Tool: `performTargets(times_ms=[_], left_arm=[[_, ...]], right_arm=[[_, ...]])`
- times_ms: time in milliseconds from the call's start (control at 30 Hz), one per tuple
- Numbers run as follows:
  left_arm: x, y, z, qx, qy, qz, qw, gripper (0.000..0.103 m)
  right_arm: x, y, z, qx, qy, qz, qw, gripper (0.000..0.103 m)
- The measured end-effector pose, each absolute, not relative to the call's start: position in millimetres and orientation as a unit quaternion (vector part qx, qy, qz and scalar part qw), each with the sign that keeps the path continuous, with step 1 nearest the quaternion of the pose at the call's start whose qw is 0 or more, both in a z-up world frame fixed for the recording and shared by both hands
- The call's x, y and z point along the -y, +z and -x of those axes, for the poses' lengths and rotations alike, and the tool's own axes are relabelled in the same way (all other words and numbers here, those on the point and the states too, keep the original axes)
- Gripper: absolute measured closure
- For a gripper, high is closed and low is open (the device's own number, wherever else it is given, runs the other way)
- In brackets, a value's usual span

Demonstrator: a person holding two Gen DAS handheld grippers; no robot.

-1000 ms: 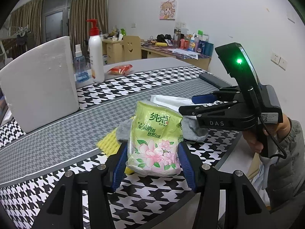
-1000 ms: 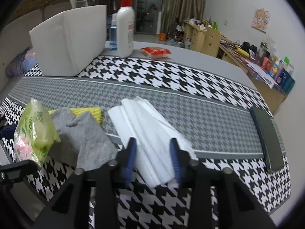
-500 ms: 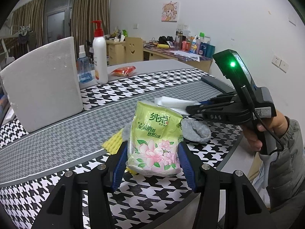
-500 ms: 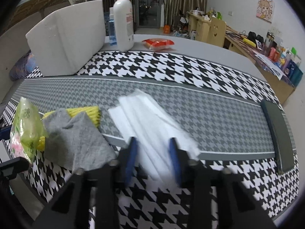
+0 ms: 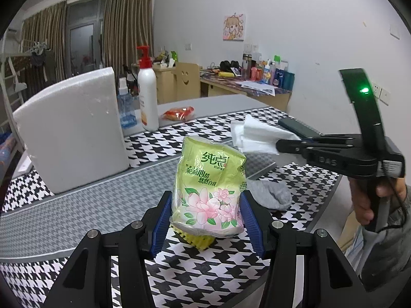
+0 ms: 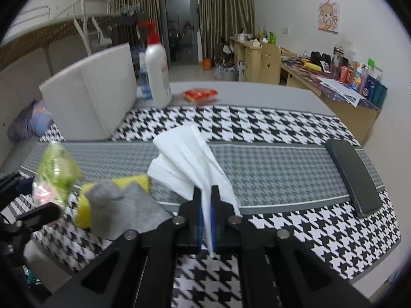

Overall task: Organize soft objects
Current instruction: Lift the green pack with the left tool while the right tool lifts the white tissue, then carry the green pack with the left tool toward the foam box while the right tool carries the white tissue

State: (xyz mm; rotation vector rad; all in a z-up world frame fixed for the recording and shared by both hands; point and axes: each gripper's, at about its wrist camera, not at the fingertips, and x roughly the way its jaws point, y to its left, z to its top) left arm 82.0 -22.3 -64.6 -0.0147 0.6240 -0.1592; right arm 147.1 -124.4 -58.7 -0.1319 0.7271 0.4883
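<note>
A green floral plastic tissue pack point(image 5: 209, 187) is standing upright, clamped between the blue pads of the left gripper point(image 5: 206, 215), w/ its base over a yellow ribbed sponge cloth point(image 5: 199, 240) on the black-and-white houndstooth tablecloth point(image 5: 218, 264). Just right of it a grey knit sock point(image 5: 272, 196) is lying flat. The right gripper point(image 6: 205, 205) is pinching a white folded tissue stack point(image 6: 185, 161), lifted off the cloth. Farther back, a white foam block point(image 5: 72, 131) and a white pump bottle w/ red top point(image 5: 147, 95) are standing; a black flat case point(image 6: 353, 177) is lying at the right edge.
</note>
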Motion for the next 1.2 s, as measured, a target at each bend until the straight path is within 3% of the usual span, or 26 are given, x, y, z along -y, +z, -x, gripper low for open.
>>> performTargets(times_ms=[733,1200], left_arm=[[-3,-30,-72,-0.263,-0.054,0.004,0.963,0.049],[2,-61,-70,-0.32,-0.064,0.005,0.945,0.047]], right_arm=[[109,-30,-119,-0.302,0.266,0.024,0.915,0.096],[111,-30,-118,-0.299,0.259,0.024,0.918,0.096]])
